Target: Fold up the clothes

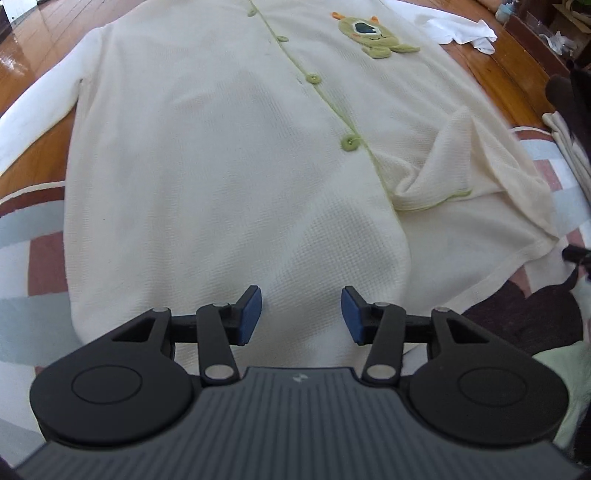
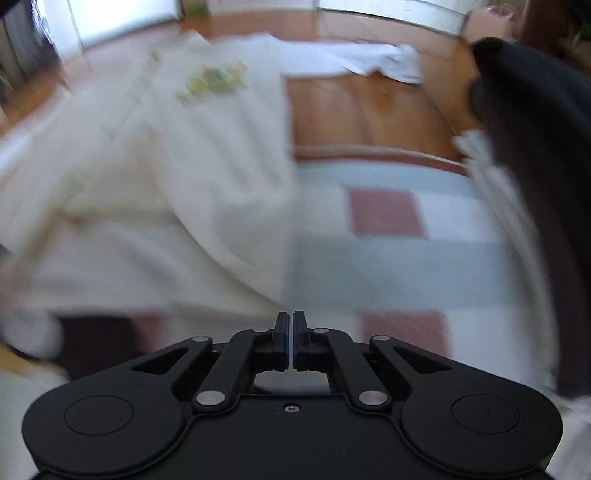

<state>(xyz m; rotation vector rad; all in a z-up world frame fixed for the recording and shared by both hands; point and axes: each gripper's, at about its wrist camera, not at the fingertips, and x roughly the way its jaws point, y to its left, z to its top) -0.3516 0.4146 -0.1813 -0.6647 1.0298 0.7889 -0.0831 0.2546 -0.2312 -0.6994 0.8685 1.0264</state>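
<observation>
Nearest the left wrist camera, the left hand-held gripper (image 1: 301, 315) hangs with its blue pads (image 1: 251, 314) spread wide apart, nothing between them, just over the hem of a cream cardigan (image 1: 207, 155). This cardigan lies flat, partly on a checked rug (image 1: 33, 266) and partly on the wood floor (image 1: 37, 33). Green buttons (image 1: 349, 142) run toward 12 o'clock, a green patch (image 1: 369, 33) sits at 1 o'clock, and the front flap is bunched at 3 o'clock. White cloth (image 1: 461, 31) lies beyond at 1 o'clock.

Right wrist view is blurred: the right hand-held gripper (image 2: 291, 341) has its fingers pressed together on nothing, above the rug (image 2: 388, 258), with the cardigan (image 2: 166, 177) toward 10 o'clock and a dark shape (image 2: 535, 184) at 3 o'clock.
</observation>
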